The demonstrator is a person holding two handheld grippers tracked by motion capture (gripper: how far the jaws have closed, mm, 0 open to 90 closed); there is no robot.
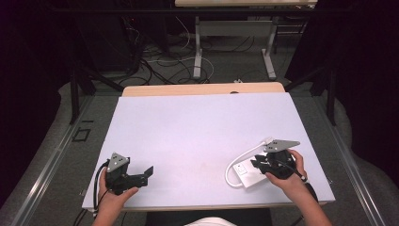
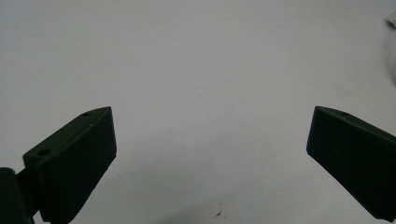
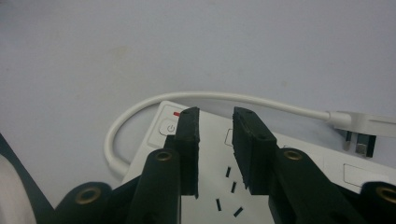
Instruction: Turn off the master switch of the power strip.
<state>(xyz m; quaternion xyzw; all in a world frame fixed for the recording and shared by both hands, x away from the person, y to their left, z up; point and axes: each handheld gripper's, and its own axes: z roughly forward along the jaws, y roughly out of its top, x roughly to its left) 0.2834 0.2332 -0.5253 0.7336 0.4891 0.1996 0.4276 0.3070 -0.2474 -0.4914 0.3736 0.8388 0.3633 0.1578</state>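
The right gripper (image 1: 261,163) hangs over a white power strip (image 1: 248,173) that lies flat on the pale table (image 1: 197,127), near the table's front right corner. In the right gripper view its two black jaws stand close together with only a narrow gap between them, and nothing sits in that gap; the strip's white top face shows through it, just beyond and below the tips. No pad presses on the strip's sides, so the gripper (image 3: 215,116) has hold of nothing. The strip's round power button (image 3: 169,127), with a small red mark beside it, lies just left of the left jaw's tip, and the dark socket slots (image 3: 229,186) sit under the gap, nearer the jaws' roots. The white cord (image 3: 140,109) leaves the strip's end left of the jaws, loops round ahead of the tips and runs off to their right, ending in the plug (image 3: 357,128), which rests on the table well right of the right jaw. The left gripper (image 1: 146,175) sits near the table's front left corner, well apart from the strip. In the left gripper view its jaws stand wide apart, with bare table between them and nothing held.
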